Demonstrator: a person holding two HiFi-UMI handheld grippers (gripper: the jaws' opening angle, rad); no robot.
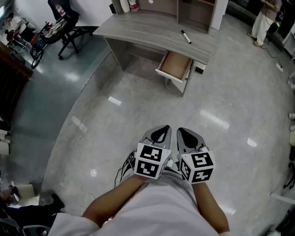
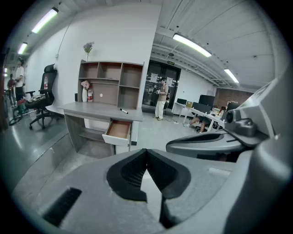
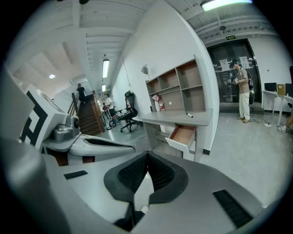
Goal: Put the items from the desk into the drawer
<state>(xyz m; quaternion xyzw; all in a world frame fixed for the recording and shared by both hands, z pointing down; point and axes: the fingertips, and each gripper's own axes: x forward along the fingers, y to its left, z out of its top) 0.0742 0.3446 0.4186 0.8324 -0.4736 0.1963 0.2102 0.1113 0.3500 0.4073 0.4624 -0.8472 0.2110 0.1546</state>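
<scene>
A black marker (image 1: 185, 37) lies on the grey desk (image 1: 138, 27), far ahead of me across the floor. Under the desktop's right end a wooden drawer (image 1: 175, 66) stands pulled open, and its visible inside looks bare. My left gripper (image 1: 161, 132) and right gripper (image 1: 186, 134) hang side by side near my body, well short of the desk, both shut with nothing between the jaws. The left gripper view shows the marker (image 2: 123, 110) and the drawer (image 2: 118, 130) beyond its shut tips (image 2: 146, 151). The right gripper view shows the same marker (image 3: 189, 115) and drawer (image 3: 182, 135).
A shelf hutch (image 2: 110, 84) stands on the desk's back, with bottles (image 1: 126, 5) beside it. A black office chair (image 1: 64, 23) sits left of the desk. A person (image 1: 260, 23) stands at the far right. Shiny grey floor (image 1: 138, 110) lies between me and the desk.
</scene>
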